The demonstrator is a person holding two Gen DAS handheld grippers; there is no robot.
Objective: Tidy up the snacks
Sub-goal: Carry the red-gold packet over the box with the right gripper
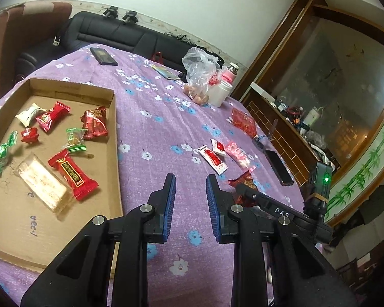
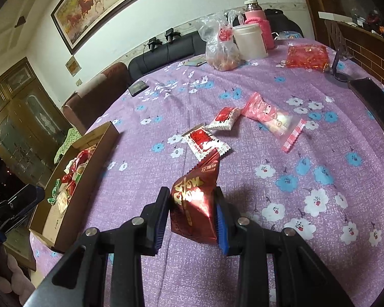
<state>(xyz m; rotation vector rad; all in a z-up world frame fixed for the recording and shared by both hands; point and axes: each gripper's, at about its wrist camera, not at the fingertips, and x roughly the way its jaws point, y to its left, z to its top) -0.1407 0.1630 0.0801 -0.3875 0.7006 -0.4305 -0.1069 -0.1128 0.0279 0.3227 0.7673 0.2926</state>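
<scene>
My right gripper [image 2: 191, 192] is shut on a dark red foil snack packet [image 2: 194, 204], held just above the purple flowered tablecloth. In the left wrist view that packet [image 1: 246, 178] shows at the right gripper's tip. My left gripper [image 1: 190, 179] hovers over the cloth just right of the cardboard tray [image 1: 114, 117]; its jaws stand close together with nothing between them. The tray holds several wrapped snacks, among them a long red bar [image 1: 73, 175]. Two white-and-red packets [image 2: 204, 144] [image 2: 224, 119] and a pink packet [image 2: 271, 120] lie loose on the cloth ahead of the right gripper.
A plastic bag of food [image 2: 221, 51], a white tub [image 2: 251, 41], a pink bottle [image 2: 262, 25] and a red bag [image 2: 307, 55] stand at the far side. A dark phone [image 2: 376, 107] and a phone stand [image 2: 339, 73] lie right; another phone [image 1: 103, 56] lies far left.
</scene>
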